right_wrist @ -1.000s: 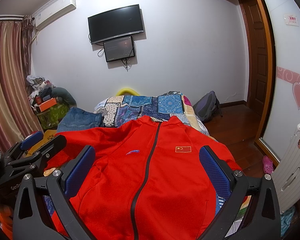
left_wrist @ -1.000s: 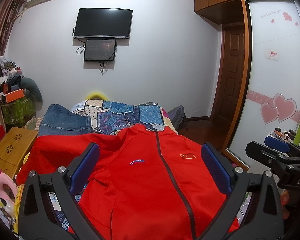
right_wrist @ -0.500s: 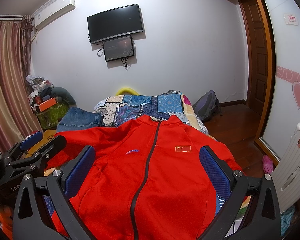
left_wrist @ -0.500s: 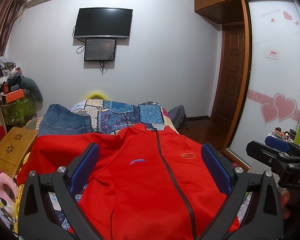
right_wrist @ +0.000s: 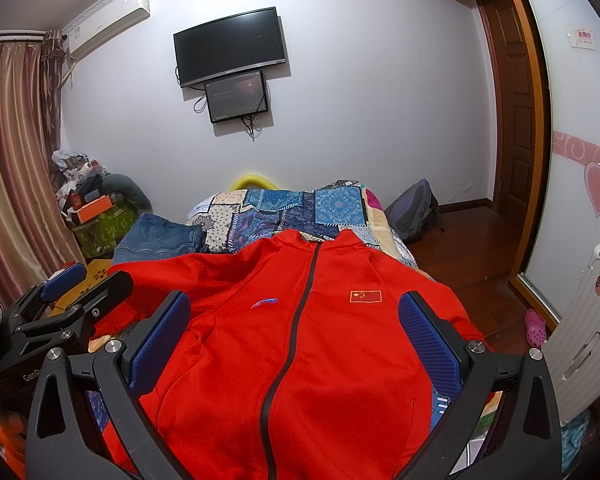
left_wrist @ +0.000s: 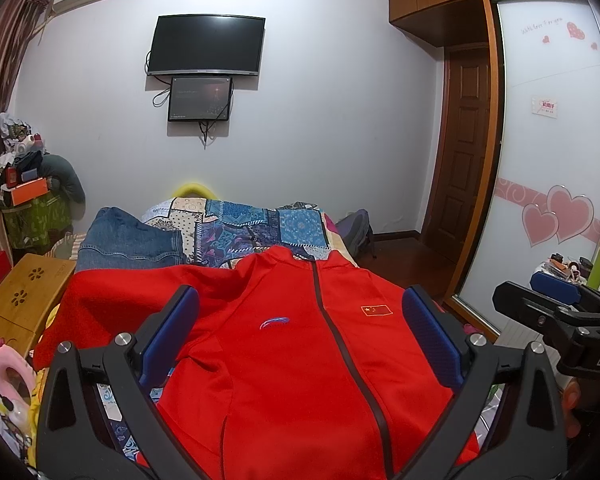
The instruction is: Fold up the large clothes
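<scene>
Hovering above the near hem of the red jacket (left_wrist: 300, 360), left gripper (left_wrist: 300, 336) with blue pads (left_wrist: 172, 332) spread wide, nothing between them. Same for the right gripper (right_wrist: 296, 332): pads (right_wrist: 428, 340) well apart, empty, held over the lower front panel. Judged as a pre-grasp pose, both tools kept high and back so the whole garment stays in frame before a first fold is chosen.

Laid face up on the patchwork quilt (right_wrist: 300, 208) of the bed, zipped shut, flattened (few wrinkles, one crease near the left pocket). Probably spread this way so sleeves and sides can be turned inward cleanly.

Long axis running from hem, nearest the cameras, to collar (right_wrist: 320, 238), farthest; collar pointing toward the wall with the TV (right_wrist: 230, 46). Zipper (left_wrist: 332, 328) marking that axis, slightly slanted in both views. One sleeve (left_wrist: 112, 296) stretched out sideways toward the wooden lap desk (left_wrist: 28, 292); other sleeve draped over the opposite bed edge, end not visible.

Folded jeans (left_wrist: 132, 240) beyond that sleeve, just beside the shoulder, contact not resolvable.
</scene>
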`<act>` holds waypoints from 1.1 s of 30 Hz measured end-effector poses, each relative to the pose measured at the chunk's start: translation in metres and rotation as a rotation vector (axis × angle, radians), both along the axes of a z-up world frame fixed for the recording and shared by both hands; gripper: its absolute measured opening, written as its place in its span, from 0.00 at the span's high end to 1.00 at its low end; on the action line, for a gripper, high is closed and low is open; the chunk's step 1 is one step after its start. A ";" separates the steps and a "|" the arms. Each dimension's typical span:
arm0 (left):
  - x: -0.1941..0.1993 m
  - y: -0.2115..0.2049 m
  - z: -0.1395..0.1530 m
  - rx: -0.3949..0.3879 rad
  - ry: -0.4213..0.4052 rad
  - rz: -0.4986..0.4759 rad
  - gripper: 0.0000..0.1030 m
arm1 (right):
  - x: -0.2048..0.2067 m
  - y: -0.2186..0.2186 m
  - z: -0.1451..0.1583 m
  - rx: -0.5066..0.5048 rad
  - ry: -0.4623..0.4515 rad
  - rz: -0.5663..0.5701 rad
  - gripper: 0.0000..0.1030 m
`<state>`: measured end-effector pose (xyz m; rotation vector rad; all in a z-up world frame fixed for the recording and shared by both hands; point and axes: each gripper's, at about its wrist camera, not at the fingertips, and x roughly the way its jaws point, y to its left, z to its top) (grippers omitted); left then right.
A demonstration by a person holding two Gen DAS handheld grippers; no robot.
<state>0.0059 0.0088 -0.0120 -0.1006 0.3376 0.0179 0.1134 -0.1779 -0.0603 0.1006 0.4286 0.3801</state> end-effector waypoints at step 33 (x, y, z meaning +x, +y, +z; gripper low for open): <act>0.040 0.033 -0.008 -0.008 0.046 0.065 0.01 | 0.035 -0.003 -0.010 -0.021 0.069 -0.009 0.00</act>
